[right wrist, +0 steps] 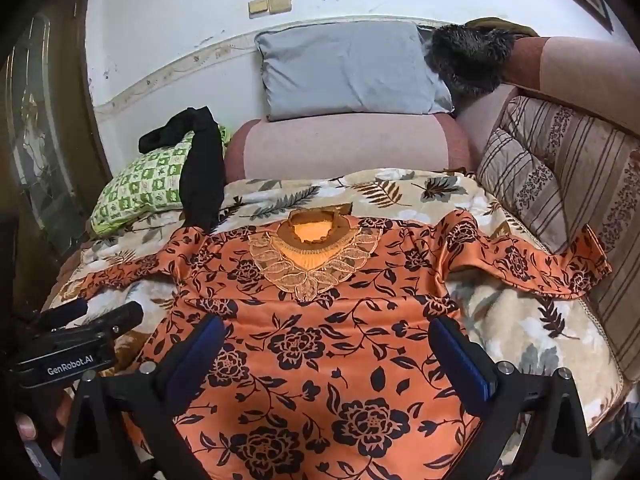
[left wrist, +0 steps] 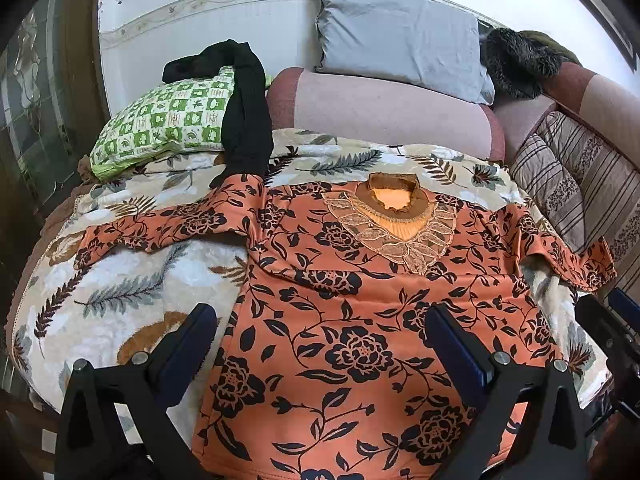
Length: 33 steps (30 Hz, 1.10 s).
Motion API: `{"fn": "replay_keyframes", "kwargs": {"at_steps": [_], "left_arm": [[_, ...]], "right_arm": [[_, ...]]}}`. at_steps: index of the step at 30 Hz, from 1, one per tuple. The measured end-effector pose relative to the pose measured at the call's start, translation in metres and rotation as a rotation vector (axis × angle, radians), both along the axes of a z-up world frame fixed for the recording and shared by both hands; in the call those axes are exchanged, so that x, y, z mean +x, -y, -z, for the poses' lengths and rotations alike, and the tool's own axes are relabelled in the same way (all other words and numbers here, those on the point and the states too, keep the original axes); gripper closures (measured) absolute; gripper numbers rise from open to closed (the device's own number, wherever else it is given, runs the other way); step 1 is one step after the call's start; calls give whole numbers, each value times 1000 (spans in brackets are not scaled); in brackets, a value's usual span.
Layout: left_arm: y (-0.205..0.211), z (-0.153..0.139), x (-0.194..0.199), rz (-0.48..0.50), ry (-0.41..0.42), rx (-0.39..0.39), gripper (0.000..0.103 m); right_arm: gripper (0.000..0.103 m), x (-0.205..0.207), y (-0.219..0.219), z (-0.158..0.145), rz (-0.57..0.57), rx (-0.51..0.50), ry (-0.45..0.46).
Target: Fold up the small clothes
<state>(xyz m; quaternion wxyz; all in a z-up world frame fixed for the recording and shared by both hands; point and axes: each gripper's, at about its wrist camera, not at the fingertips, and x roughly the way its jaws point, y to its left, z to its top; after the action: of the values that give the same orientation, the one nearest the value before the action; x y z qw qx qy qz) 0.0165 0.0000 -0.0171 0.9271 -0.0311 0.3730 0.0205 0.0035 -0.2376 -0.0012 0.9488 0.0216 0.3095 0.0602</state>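
Observation:
An orange blouse (left wrist: pixel 352 288) (right wrist: pixel 320 300) with black flowers and a lace collar lies flat, front up, on a leaf-patterned blanket (left wrist: pixel 132 280) (right wrist: pixel 520 320), both sleeves spread sideways. My left gripper (left wrist: pixel 320 312) hovers open over its lower left part with nothing between the fingers. It also shows at the left edge of the right wrist view, left gripper (right wrist: pixel 110 307), held by a hand (right wrist: pixel 40 420). My right gripper (right wrist: pixel 326 324) hovers open over the lower middle of the blouse, empty. It peeks in at the right edge as the right gripper (left wrist: pixel 608 304).
A black garment (left wrist: pixel 246 120) (right wrist: pixel 202 172) drapes over a green checked pillow (left wrist: pixel 160 120) (right wrist: pixel 144 188), touching the blouse's left sleeve. A grey pillow (left wrist: pixel 400 40) and a dark furry item (left wrist: pixel 516 60) sit on the pink sofa back. Striped cushions (left wrist: pixel 568 184) line the right side.

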Motion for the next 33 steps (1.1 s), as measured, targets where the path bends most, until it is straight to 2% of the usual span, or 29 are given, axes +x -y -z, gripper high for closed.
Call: {"fn": "replay_keyframes", "kwargs": {"at_steps": [33], "left_arm": [[-2,-11,-2,4,13,4,0]], "right_arm": [[0,0,2,-12,0,-9,33]]}}
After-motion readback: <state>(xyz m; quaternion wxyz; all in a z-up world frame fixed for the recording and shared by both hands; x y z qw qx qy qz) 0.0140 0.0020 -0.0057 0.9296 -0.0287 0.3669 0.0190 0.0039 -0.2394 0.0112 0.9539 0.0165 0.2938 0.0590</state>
